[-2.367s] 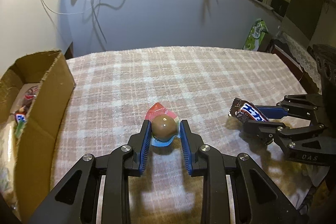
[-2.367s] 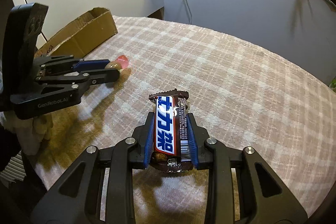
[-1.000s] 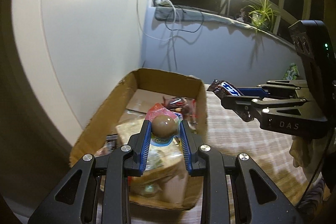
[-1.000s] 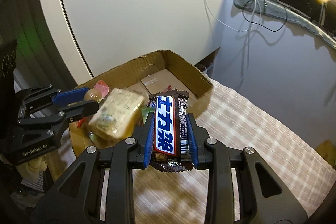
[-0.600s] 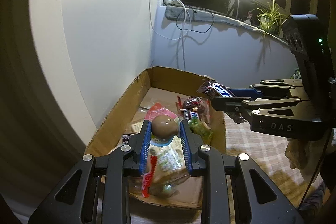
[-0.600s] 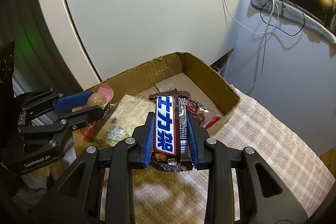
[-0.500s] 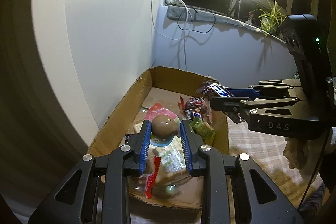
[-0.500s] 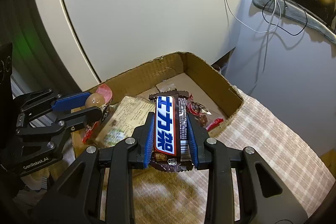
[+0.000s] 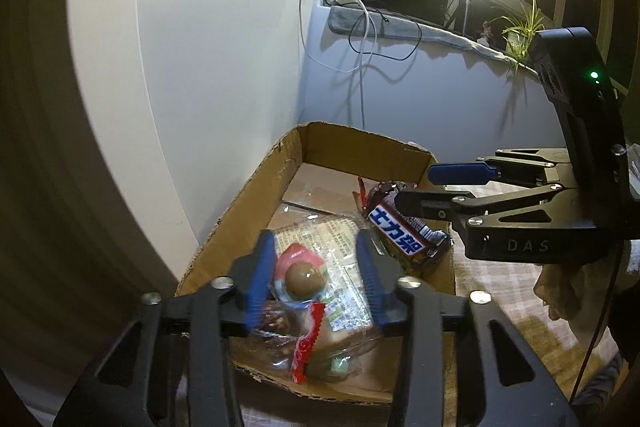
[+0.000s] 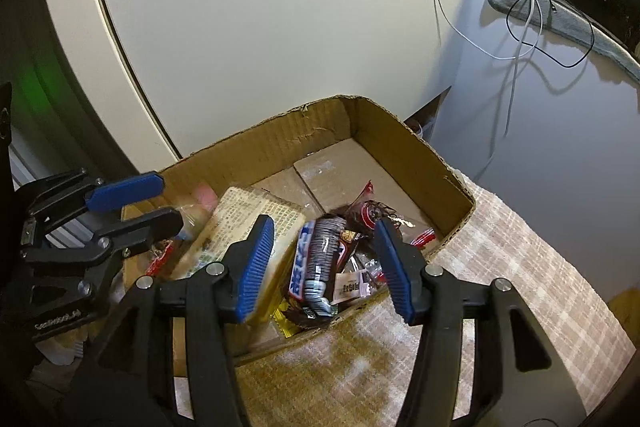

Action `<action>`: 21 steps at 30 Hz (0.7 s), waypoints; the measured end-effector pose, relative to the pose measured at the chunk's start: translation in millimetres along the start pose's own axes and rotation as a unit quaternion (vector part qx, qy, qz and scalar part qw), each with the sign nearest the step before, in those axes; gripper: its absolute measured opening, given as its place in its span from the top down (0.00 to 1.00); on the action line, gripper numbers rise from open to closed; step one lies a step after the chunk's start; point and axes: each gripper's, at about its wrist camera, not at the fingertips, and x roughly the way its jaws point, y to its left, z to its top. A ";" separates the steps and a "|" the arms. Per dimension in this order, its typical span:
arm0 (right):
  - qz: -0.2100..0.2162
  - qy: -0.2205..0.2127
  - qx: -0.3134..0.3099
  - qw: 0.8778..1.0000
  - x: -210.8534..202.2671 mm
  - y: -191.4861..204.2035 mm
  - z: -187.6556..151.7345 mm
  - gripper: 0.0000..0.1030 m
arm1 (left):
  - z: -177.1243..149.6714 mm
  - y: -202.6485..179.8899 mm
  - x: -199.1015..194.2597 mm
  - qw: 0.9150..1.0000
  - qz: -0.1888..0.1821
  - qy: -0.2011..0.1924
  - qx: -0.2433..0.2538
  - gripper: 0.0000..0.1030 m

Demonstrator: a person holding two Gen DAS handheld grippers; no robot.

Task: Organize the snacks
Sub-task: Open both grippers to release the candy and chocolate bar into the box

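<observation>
Jaws apart; chocolate bar [image 10: 316, 259] lies below, free.

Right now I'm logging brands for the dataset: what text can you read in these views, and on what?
"DAS": side of the right tongs.
"士力架": blue band on the chocolate bar.
"GenRobot.AI", blurred: side of the left tongs.
Print on the biscuit pack: too small to read.

Chocolate bar [image 10: 316, 259], round candy [image 9: 305, 277] inside cardboard box [image 10: 416, 155].

Left tool [image 9: 316, 277] gapes above the cardboard box [image 9: 256, 195], round candy [image 9: 305, 278] lying between its fingers
</observation>
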 end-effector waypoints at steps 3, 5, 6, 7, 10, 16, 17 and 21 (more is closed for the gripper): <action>-0.008 -0.002 0.004 1.000 1.8 -2.2 1.0 0.32 | -1.4 0.0 -0.7 1.000 0.009 -0.001 0.003 0.38; -0.012 -0.007 0.007 1.000 0.4 -4.5 1.9 0.21 | -1.8 0.7 -0.6 1.000 0.012 0.000 0.002 0.35; -0.015 -0.009 0.009 1.000 0.0 -5.6 2.4 0.18 | -2.1 0.9 -0.5 1.000 0.013 0.001 0.002 0.33; -0.017 -0.009 0.011 1.000 -0.2 -6.7 2.8 0.14 | -2.2 1.4 -0.4 1.000 0.017 0.001 0.001 0.28; -0.019 -0.008 0.015 1.000 -1.0 -9.4 3.0 0.10 | -2.3 3.2 -0.7 1.000 0.024 0.004 -0.004 0.21; -0.033 -0.003 0.024 0.999 -2.9 -11.1 -0.6 0.10 | -3.7 1.5 -1.1 0.999 0.032 0.010 -0.006 0.21; -0.038 -0.005 0.028 0.999 -5.2 -11.5 -1.2 0.10 | -3.9 1.3 -1.4 0.999 0.033 0.011 -0.005 0.21; -0.055 -0.022 0.036 0.998 -18.3 -12.0 -3.5 0.10 | -5.2 -0.5 -5.2 0.999 0.036 0.009 -0.008 0.21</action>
